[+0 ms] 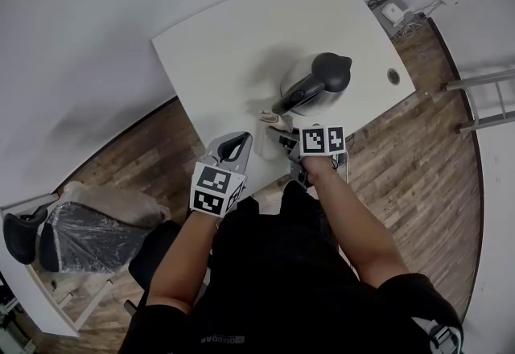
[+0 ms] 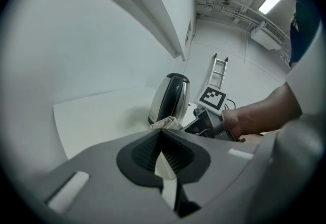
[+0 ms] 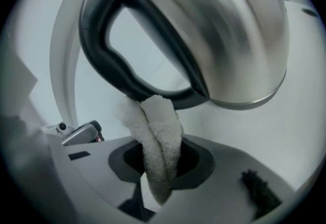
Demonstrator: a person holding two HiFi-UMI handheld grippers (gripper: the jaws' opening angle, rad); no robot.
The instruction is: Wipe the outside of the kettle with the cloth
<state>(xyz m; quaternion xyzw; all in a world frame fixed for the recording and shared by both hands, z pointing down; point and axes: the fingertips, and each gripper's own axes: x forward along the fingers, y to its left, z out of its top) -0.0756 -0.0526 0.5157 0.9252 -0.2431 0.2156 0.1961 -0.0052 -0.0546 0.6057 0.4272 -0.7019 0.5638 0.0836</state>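
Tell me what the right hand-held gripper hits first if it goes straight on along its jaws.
Most likely the kettle handle, at its lower end. The cloth clamped in the right hand-held gripper sticks out ahead and would press onto it first.

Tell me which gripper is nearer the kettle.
Right. The right gripper, holding the cloth, is at the kettle handle; the left gripper sits by the table edge, apart from it.

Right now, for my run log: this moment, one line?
right gripper: shut on cloth | cloth: by kettle handle | left gripper: shut
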